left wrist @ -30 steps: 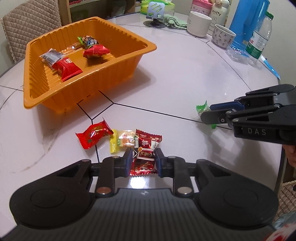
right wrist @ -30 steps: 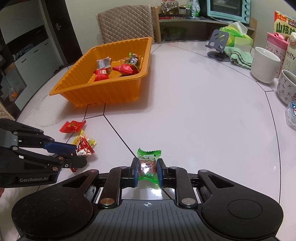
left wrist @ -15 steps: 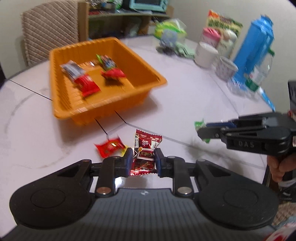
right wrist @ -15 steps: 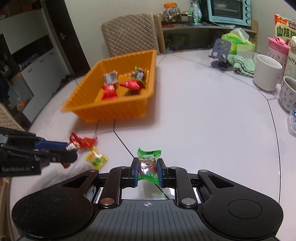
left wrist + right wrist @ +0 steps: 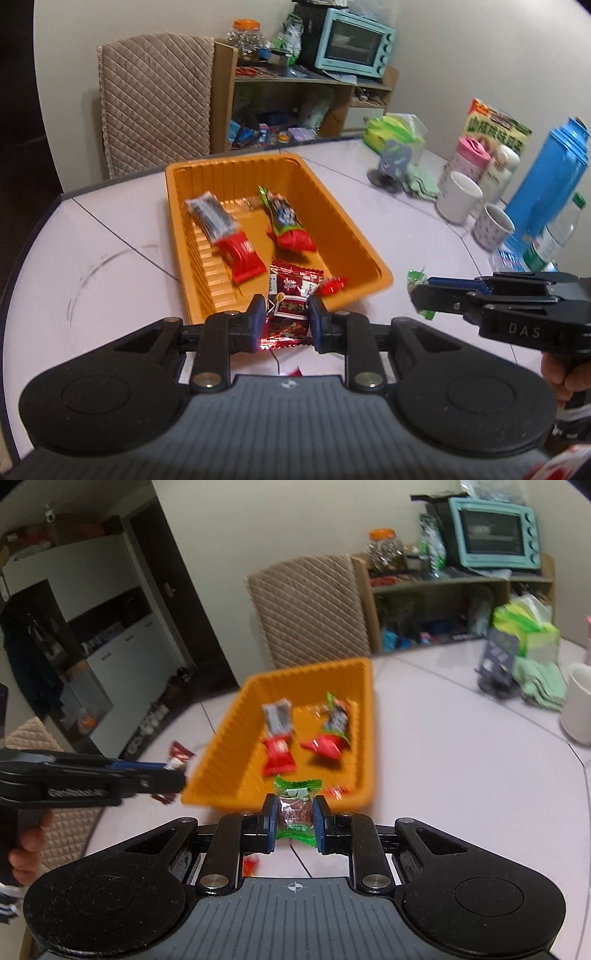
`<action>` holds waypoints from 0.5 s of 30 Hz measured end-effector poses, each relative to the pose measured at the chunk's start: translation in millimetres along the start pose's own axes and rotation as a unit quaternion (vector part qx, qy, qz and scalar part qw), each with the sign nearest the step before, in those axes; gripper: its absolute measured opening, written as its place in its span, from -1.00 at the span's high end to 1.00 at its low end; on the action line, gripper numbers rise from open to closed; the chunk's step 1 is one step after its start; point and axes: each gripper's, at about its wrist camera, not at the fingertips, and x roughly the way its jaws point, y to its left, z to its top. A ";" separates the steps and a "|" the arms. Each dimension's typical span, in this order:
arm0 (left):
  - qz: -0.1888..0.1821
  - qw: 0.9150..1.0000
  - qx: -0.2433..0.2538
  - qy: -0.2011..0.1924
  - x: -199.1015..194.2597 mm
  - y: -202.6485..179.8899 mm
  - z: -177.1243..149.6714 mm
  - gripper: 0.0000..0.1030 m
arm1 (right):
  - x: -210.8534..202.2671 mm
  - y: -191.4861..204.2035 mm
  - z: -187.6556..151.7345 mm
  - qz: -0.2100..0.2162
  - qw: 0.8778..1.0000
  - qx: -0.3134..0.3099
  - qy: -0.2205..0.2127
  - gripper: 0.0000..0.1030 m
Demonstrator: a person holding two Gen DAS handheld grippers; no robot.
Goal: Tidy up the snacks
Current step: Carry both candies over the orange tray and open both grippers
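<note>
The orange tray (image 5: 364, 254) sits on the white table (image 5: 110, 229), in front of a padded chair (image 5: 155, 99). Inside the tray lie a few snacks: a grey and red bar (image 5: 225, 236) on one side and a green and red pack (image 5: 286, 221) next to it, and a small red candy (image 5: 334, 285) seems to lie near the tray's front wall. So some of the tidying is done. Two more snacks are on their way. The left gripper (image 5: 286, 319) has its jaws clamped on a dark red packet (image 5: 291, 295), held up in the air near the front of the tray. The right gripper (image 5: 295, 818) has its jaws clamped on a green candy (image 5: 297, 805), also held up near the front of the tray. Neither snack is in the tray yet, so both must be let go over it. At least one red wrapper (image 5: 250, 866) lies on the table, on the near side of the tray, so I think there is more to pick up after this. The left view shows things the right view mostly misses: a white mug (image 5: 458, 197), a blue flask (image 5: 550, 177) and a water bottle (image 5: 554, 236) off to one side of the tray. It also shows the right gripper from the side, with a bit of green sticking out. The right view shows the left gripper from the side, the hand (image 5: 26, 843) that holds it, and dark cupboards far behind the tray. Both views show the blue oven (image 5: 354, 46) on the shelf behind the tray.
</note>
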 end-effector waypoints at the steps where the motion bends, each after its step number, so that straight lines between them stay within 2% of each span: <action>1: 0.000 1.000 -0.002 0.000 2.3 0.7 3.1 0.57 | 4.0 3.1 5.4 0.002 1.000 -0.004 -0.003 0.61; 7: 0.008 1.000 -0.013 0.001 19.8 4.6 19.6 0.57 | 30.9 10.0 28.5 0.008 1.000 -0.010 -0.016 0.61; 15: 0.020 0.999 -0.035 0.015 44.5 17.1 30.8 0.57 | 61.0 4.0 43.3 -0.002 1.000 -0.001 -0.010 0.61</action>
